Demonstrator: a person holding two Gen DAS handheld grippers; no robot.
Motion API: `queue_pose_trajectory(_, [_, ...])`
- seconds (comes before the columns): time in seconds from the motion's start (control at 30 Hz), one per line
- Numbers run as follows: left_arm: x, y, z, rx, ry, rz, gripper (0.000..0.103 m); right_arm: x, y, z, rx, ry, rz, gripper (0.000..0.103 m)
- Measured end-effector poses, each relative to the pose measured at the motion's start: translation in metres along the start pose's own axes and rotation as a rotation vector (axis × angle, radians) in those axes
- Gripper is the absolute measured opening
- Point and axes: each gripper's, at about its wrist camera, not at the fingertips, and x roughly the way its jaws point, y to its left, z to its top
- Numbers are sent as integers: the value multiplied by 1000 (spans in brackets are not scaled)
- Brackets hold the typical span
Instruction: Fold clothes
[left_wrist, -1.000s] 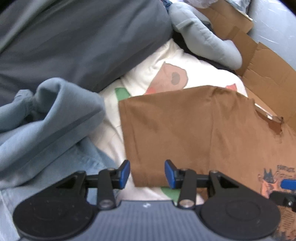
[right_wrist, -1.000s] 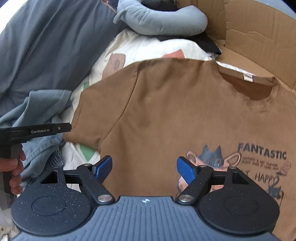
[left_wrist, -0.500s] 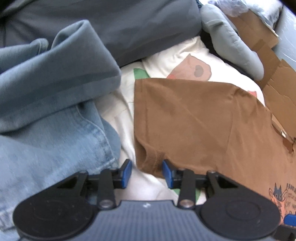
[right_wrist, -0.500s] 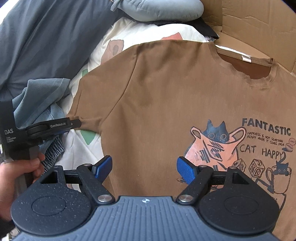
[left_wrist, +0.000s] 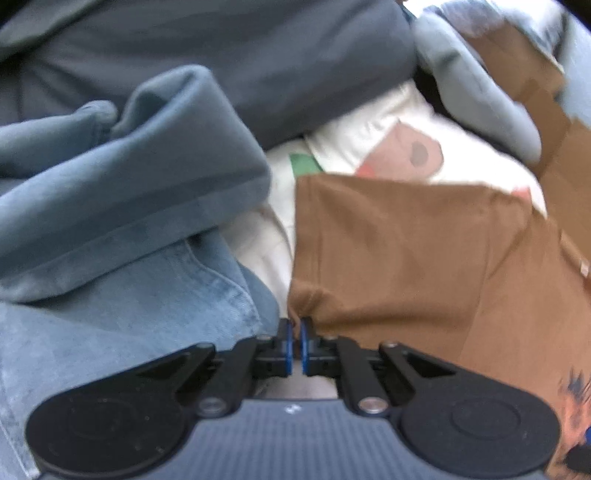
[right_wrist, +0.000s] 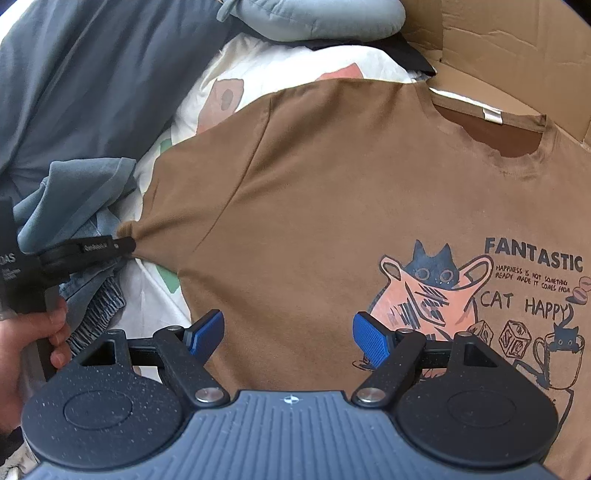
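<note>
A brown T-shirt with a cat print and the word FANTASTIC lies flat, face up, on a white patterned sheet. My left gripper is shut on the hem corner of its sleeve; in the right wrist view the left gripper pinches the sleeve tip, which is puckered there. My right gripper is open and empty, hovering over the shirt's lower body left of the print.
Blue jeans and a grey-blue garment are piled left of the sleeve. A dark grey cover lies behind them. A grey neck pillow and cardboard box flaps border the far side.
My left gripper has moved onto the sleeve corner and shut on it, from open. The right gripper has stayed open over the shirt, shifting slightly.
</note>
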Motion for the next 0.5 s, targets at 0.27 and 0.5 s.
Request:
queue_pose_trajectory(0.27, [-24, -4, 0, -59, -38, 61, 17, -3, -9, 5, 2, -17, -19, 82])
queue_pose_trajectory(0.5, [-49, -8, 12, -84, -133, 83, 20, -5, -14, 11, -5, -30, -25, 82])
